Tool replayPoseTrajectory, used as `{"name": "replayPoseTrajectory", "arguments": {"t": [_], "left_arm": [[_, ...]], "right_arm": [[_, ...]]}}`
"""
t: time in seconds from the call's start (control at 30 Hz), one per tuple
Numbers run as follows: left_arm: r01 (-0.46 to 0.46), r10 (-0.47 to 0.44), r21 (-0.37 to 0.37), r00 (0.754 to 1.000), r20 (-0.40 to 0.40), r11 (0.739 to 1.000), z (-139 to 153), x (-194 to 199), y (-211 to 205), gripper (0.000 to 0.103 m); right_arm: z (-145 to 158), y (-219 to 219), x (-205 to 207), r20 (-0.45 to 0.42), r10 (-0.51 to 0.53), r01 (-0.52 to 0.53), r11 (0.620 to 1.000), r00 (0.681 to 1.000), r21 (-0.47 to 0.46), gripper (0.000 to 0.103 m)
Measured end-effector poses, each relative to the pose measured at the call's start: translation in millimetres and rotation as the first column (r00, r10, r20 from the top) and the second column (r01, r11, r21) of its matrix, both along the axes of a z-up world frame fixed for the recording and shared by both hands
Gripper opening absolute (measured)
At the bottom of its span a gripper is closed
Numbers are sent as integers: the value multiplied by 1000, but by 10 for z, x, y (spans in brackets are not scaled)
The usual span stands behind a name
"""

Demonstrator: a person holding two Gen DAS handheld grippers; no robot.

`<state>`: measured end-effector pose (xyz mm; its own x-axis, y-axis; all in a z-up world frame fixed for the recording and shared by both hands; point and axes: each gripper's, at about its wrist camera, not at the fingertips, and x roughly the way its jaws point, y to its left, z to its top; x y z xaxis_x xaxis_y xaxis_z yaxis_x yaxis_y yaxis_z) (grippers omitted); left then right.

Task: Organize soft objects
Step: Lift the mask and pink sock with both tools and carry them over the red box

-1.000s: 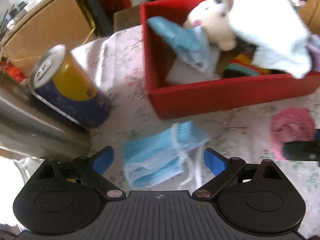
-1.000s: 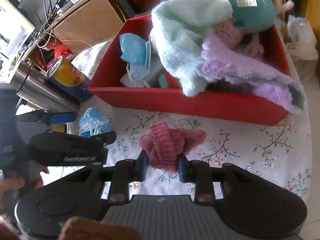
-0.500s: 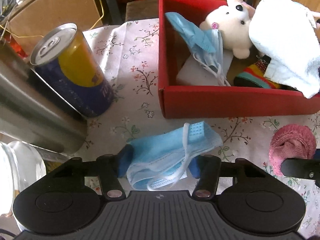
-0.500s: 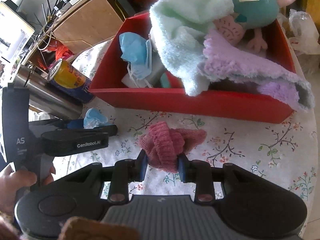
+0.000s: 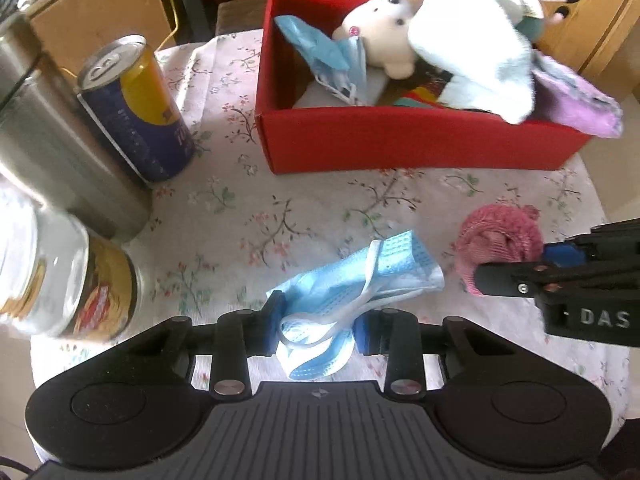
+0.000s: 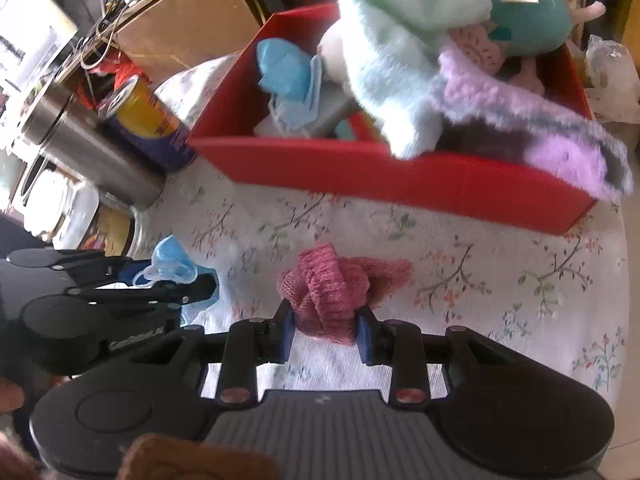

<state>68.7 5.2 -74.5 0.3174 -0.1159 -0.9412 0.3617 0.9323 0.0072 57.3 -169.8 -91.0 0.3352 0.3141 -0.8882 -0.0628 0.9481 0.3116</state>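
My left gripper (image 5: 318,330) is shut on a crumpled light blue face mask (image 5: 352,280) and holds it just above the floral tablecloth; the mask also shows in the right wrist view (image 6: 172,266). My right gripper (image 6: 326,330) is shut on a pink knitted piece (image 6: 332,292), which also shows in the left wrist view (image 5: 498,240). Beyond both stands a red box (image 5: 400,140) holding another blue mask (image 5: 324,52), a white plush toy (image 5: 384,20), a pale towel (image 5: 476,48) and a lilac cloth (image 5: 576,96).
A yellow and blue can (image 5: 136,108) and a steel flask (image 5: 52,152) stand at the left, with a glass jar (image 5: 60,280) nearer me. A cardboard box (image 5: 100,12) and wooden furniture are behind the table. The table's right edge (image 5: 600,208) is close.
My left gripper closed on the blue mask and lifted it back from the box. My right gripper kept its hold on the pink knit and lifted it slightly.
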Motion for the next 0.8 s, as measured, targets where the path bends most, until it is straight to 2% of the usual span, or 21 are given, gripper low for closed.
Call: {"name": "replayPoseTrajectory", "arguments": {"t": [0.23, 0.4, 0.8], "left_arm": [[1, 1, -58, 999, 33, 998, 156, -196, 16, 35], [0, 6, -71, 996, 90, 997, 290, -333, 13, 35], [-9, 47, -167, 973, 226, 986, 763, -419, -31, 34]], "right_arm": [[63, 39, -214, 29, 7, -6, 999, 1000, -37, 3], [171, -34, -358, 71, -3, 7, 999, 997, -51, 3], [668, -210, -507, 215, -45, 49, 999, 975, -14, 3]]}}
